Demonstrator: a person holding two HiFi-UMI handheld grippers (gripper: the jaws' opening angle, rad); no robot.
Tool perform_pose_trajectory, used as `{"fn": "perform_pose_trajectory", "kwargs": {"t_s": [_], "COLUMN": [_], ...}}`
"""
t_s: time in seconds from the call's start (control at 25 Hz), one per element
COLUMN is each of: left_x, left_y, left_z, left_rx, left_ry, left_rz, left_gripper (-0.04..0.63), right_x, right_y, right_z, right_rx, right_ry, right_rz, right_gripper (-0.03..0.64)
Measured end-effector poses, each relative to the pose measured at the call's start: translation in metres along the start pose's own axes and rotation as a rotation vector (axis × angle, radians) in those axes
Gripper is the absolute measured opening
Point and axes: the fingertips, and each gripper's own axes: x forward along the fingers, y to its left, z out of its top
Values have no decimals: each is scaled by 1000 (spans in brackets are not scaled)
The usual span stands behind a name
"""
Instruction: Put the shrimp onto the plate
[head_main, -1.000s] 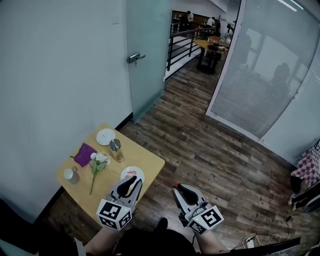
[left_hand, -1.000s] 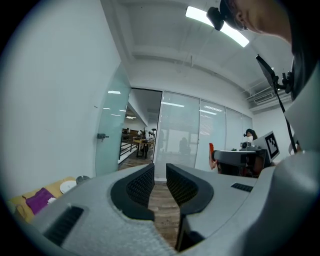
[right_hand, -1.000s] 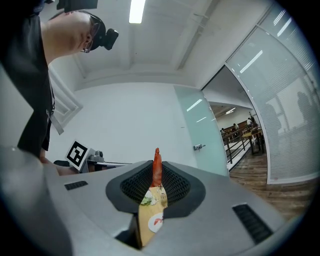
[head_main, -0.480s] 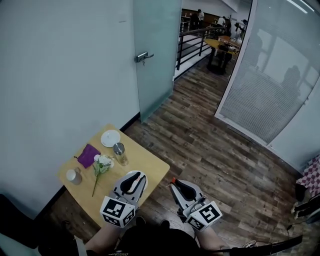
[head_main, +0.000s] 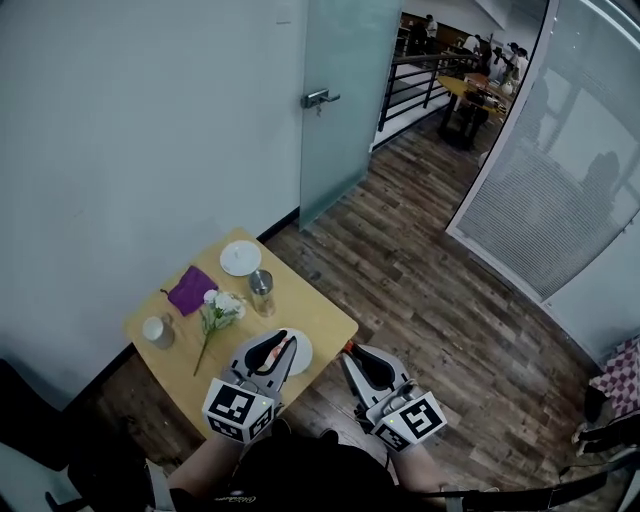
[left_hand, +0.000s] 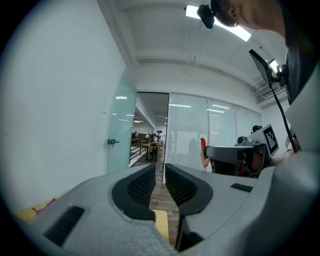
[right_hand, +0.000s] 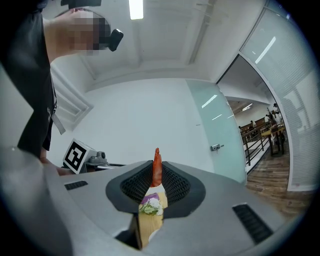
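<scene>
An orange shrimp (right_hand: 157, 162) stands upright between the jaws of my right gripper (right_hand: 157, 176), which is shut on it. In the head view the right gripper (head_main: 362, 364) hangs over the floor just off the table's near corner, the shrimp's tip (head_main: 348, 346) poking out. The same shrimp (left_hand: 202, 148) shows in the left gripper view. A white plate (head_main: 301, 352) lies at the near edge of the wooden table (head_main: 325, 322). My left gripper (head_main: 272, 352) hovers over that plate and hides most of it; its jaws (left_hand: 160, 172) stand almost together with nothing between them.
On the table stand a small white plate (head_main: 240, 257), a glass (head_main: 262, 291), a purple cloth (head_main: 190, 290), a white flower sprig (head_main: 220, 310) and a white cup (head_main: 158, 331). A glass door (head_main: 345, 90) and a wooden floor (head_main: 430, 290) lie beyond.
The view has swung, so the table sits further right and up in frame. My left gripper now covers more of the plate. The right gripper still holds the shrimp beside the table corner.
</scene>
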Motion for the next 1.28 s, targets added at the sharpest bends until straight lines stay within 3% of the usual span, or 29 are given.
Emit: {"fn": "perform_pose_trajectory", "kwargs": {"t_s": [0.36, 1.28], "left_x": [-13, -31], "left_y": [21, 67], "left_z": [-20, -50], "left_rx": [-49, -144], "left_ry": [41, 101], "left_rz": [56, 153], "left_gripper": [51, 51], "right_x": [30, 105], "right_y": [10, -1], "right_z": [-22, -175], "right_rx": [16, -173], "right_ry": [74, 542], "right_rz": [69, 224], "right_gripper": [55, 54]}}
